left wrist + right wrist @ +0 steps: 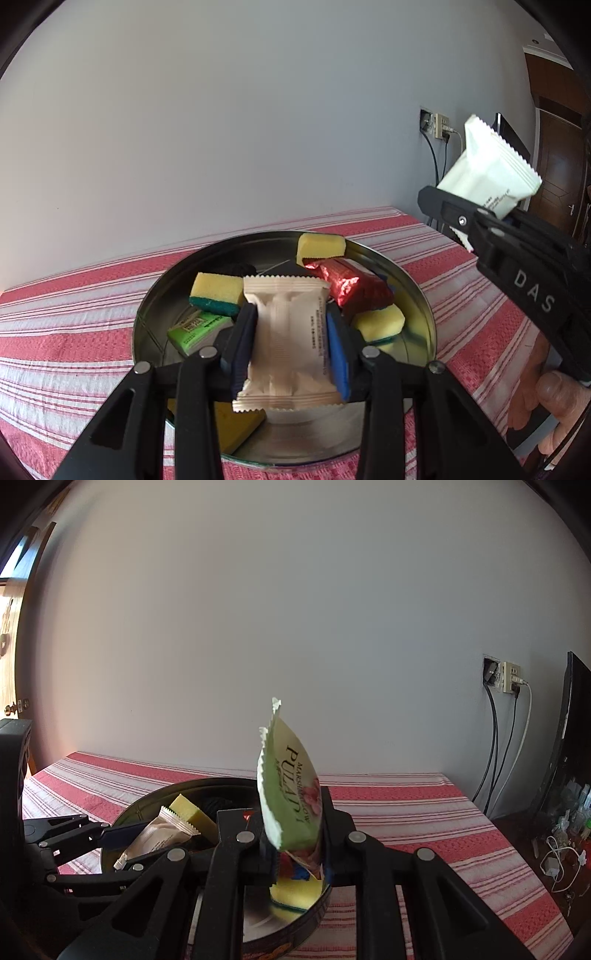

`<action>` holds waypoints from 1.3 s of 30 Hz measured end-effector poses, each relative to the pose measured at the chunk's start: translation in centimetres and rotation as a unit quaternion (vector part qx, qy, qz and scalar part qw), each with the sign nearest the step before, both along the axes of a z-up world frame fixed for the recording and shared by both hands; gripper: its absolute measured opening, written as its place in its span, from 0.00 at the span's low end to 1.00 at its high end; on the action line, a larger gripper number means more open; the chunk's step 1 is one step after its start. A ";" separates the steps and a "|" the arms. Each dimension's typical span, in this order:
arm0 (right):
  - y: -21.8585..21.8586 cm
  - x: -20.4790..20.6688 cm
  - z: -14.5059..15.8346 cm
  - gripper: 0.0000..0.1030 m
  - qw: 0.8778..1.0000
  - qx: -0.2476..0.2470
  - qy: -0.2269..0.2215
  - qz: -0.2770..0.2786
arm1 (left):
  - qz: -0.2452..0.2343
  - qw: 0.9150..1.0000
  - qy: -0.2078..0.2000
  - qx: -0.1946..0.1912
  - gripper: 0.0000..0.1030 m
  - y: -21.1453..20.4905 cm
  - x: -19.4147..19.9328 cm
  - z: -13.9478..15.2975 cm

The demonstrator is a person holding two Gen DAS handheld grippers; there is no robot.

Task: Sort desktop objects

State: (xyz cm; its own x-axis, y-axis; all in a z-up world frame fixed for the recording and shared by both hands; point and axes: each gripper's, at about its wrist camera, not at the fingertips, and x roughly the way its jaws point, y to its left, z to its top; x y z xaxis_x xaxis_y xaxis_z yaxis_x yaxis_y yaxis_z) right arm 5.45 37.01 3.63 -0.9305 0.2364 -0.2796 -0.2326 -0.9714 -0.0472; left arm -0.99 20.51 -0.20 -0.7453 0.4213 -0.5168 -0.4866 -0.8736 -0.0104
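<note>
My left gripper (290, 314) is shut on a beige sealed snack packet (288, 339), held flat above a round metal tin (417, 295). The tin holds yellow-and-green sponges (216, 293), a red foil packet (351, 288) and a small green packet (195, 328). My right gripper (291, 812) is shut on a green marshmallow packet (291, 782), which stands on edge over the tin's near rim (317, 912). In the left wrist view that packet (487, 166) shows its white back, raised at the far right in the right gripper (476, 206). The left gripper (147, 845) and its beige packet (159, 834) show at the left.
A red-and-white striped cloth (74, 314) covers the table, which ends at a grey wall. A wall socket with hanging cables (506, 679), a dark monitor (569, 716) and small clutter (561, 849) lie beyond the table's right edge. A person's hand (554, 406) grips the right tool.
</note>
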 end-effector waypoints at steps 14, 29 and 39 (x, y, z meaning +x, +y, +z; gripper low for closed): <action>0.7 -10.4 0.3 0.18 0.992 -0.021 -0.118 0.036 | 0.032 0.997 -0.065 -0.003 0.36 0.9 -3.8 -1.3; -0.3 -7.2 0.8 0.96 0.991 -0.076 -0.105 -0.013 | 0.058 0.996 -0.062 0.005 0.99 -0.5 -3.8 -1.3; -1.1 -3.5 0.1 0.99 0.981 -0.166 -0.086 -0.051 | 0.081 0.996 -0.044 -0.014 0.99 -3.0 -2.4 -2.2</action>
State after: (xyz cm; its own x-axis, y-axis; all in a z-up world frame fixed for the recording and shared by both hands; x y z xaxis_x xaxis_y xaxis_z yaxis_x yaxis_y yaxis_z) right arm 1.97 35.88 3.77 -0.8391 0.1945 -0.5080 -0.3449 -0.9124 0.2204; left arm -3.41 17.56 -2.37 -0.7531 0.2839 -0.5935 -0.3383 -0.9408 -0.0206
